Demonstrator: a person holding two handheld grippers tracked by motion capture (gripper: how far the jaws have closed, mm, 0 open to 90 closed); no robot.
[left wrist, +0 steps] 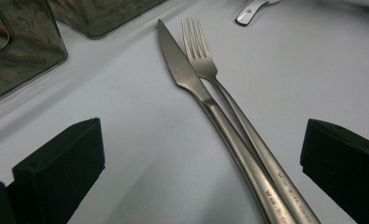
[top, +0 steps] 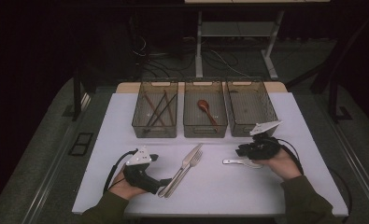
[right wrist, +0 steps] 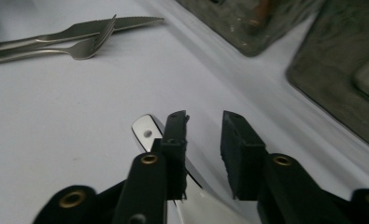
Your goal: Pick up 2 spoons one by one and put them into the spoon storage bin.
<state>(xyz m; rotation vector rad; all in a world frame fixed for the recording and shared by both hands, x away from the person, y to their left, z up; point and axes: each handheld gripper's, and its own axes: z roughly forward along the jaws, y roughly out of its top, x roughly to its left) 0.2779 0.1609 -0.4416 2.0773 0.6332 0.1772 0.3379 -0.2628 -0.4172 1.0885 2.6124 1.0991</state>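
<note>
The right gripper [top: 245,150], jaws slightly parted and pinching nothing, is hovering over the white spoon [top: 240,163] lying right of centre on the table [top: 285,116]. Sorting seems underway; next it should straddle the handle. The left gripper [top: 159,182], jaws spread, is framing the knife [left wrist: 191,79] and fork [left wrist: 205,65] at lower centre.

3 clear smoky plastic bins [top: 205,127]; 1 steel knife [left wrist: 182,70]; 1 steel fork [left wrist: 201,58]; 1 white spoon [top: 236,162]; 1 brown wooden spoon [top: 205,109]; approx. 4 dark chopsticks [top: 159,109]; 2 black grippers [top: 145,175].
</note>
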